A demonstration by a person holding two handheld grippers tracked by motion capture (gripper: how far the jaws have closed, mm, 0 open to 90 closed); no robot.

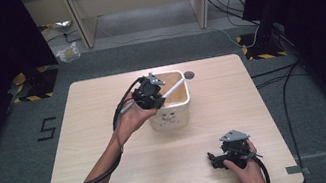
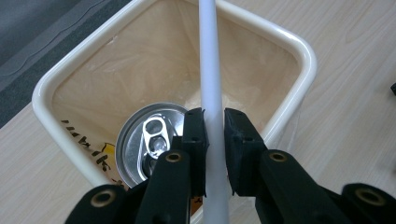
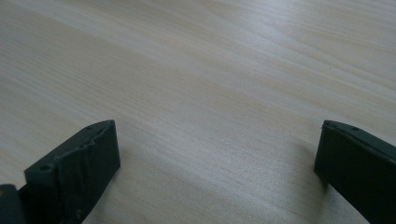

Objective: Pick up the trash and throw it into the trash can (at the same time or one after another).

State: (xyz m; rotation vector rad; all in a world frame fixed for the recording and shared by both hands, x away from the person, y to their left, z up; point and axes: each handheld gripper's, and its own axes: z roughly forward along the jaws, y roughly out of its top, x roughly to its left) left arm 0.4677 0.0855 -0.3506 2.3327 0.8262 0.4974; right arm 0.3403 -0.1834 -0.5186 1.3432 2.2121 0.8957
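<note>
White rod is being gripped between the two black jaws of the left claw, which are clenched on it from both sides, and it is being held slanted over the open top of the cream bin. In the high view the rod is seen running from the claw across the bin's mouth toward its far right corner.

Going from largest to smallest: the wooden counter is carrying everything. The bin is being kept near the middle of the counter, toward its far edge, with its rounded rim seen from above in the left gripper view. A drink can is being held inside the bin, upright, with its silver top and pull tab facing up; it is seen against the bin's near wall, just left of the left claw. A small grey disc is lying on the counter just beyond the bin's far right corner.

The right claw is being rested low over the counter near its near right corner, well apart from the bin. In the right gripper view the right claw is released, its jaws standing wide with bare wood between them.
</note>
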